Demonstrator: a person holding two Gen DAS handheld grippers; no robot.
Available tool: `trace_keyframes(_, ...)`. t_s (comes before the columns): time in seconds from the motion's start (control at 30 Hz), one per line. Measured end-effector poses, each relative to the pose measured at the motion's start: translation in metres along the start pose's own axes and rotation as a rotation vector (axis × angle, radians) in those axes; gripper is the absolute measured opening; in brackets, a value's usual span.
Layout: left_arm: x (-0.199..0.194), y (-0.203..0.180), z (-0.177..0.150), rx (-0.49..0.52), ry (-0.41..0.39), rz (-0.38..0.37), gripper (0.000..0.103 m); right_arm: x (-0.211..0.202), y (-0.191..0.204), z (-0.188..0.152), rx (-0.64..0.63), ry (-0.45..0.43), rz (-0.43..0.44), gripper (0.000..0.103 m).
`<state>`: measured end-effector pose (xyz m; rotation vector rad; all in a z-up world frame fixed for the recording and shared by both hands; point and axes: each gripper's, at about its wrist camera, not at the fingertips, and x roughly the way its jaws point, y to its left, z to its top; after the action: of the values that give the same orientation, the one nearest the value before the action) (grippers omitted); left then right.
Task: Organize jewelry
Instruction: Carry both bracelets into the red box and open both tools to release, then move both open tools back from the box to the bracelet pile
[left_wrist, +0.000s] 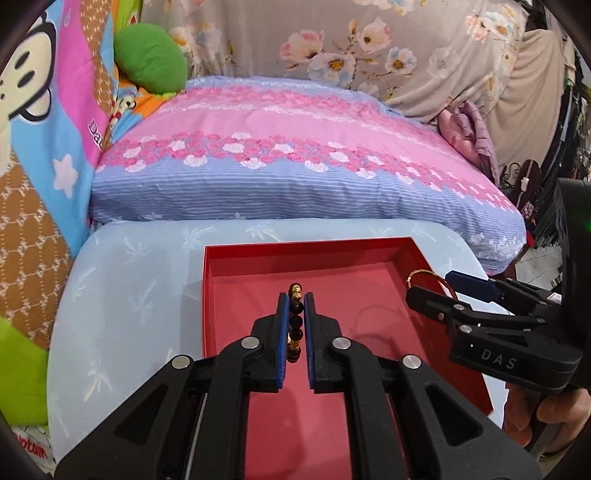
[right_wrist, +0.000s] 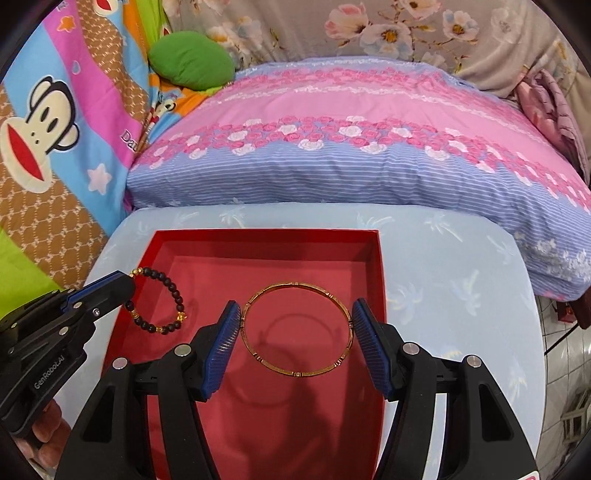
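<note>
At nine o'clock in our right-wrist view, the left gripper (right_wrist: 123, 291) pinches the beaded bracelet (right_wrist: 162, 299) above the red box (right_wrist: 266, 236). Toward twelve o'clock, our right gripper (right_wrist: 295, 325) clamps the gold bangle (right_wrist: 295, 284) across its width, above the box floor.

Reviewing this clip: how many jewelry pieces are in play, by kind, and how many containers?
Beaded bracelets: 1, the black-and-gold bead bracelet, held by the left gripper over the box.
Bangles: 1, the gold bangle, spanning the right gripper pads.
Boxes: 1, the red box, on the light blue cushion.
Total: 3
</note>
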<state>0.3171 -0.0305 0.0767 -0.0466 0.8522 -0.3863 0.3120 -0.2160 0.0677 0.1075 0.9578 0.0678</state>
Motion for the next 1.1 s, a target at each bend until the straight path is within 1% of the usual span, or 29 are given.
trace_keyframes(0.2, 0.033, 0.013, 0.009, -0.017, 0.055, 0.030, 0.008, 0.038, -0.001, 0.013, -0.007, 0.068, -0.017, 0.060)
trace_keyframes(0.33, 0.041, 0.020, 0.012, -0.035, 0.066, 0.039, 0.008, 0.051, -0.002, 0.016, -0.003, 0.093, -0.024, 0.061)
trace_keyframes(0.43, 0.041, 0.022, 0.013, -0.037, 0.060, 0.047, 0.010, 0.054, -0.002, 0.017, -0.005, 0.088, -0.042, 0.061)
trace_keyframes(0.47, 0.041, 0.022, 0.013, -0.034, 0.060, 0.054, 0.017, 0.053, -0.002, 0.017, -0.003, 0.085, -0.045, 0.061)
trace_keyframes(0.5, 0.039, 0.022, 0.012, -0.034, 0.057, 0.063, 0.027, 0.053, -0.002, 0.017, 0.002, 0.083, -0.044, 0.062)
trace_keyframes(0.53, 0.038, 0.022, 0.012, -0.035, 0.051, 0.072, 0.034, 0.051, -0.003, 0.017, 0.011, 0.078, -0.042, 0.065)
trace_keyframes(0.57, 0.036, 0.022, 0.012, -0.037, 0.041, 0.084, 0.047, 0.048, -0.005, 0.017, 0.019, 0.072, -0.038, 0.067)
trace_keyframes(0.6, 0.032, 0.022, 0.011, -0.037, 0.024, 0.101, 0.052, 0.045, -0.006, 0.017, 0.025, 0.064, -0.035, 0.067)
trace_keyframes(0.83, 0.001, 0.020, 0.002, -0.023, -0.016, 0.110, 0.052, 0.003, -0.007, 0.007, 0.021, -0.008, -0.048, 0.068)
trace_keyframes(0.9, -0.014, 0.015, -0.003, -0.009, -0.036, 0.122, 0.052, -0.012, -0.006, -0.001, 0.023, -0.027, -0.042, 0.068)
trace_keyframes(1.1, -0.058, 0.000, -0.027, 0.012, -0.085, 0.117, 0.052, -0.055, 0.003, -0.029, 0.006, -0.072, -0.032, 0.068)
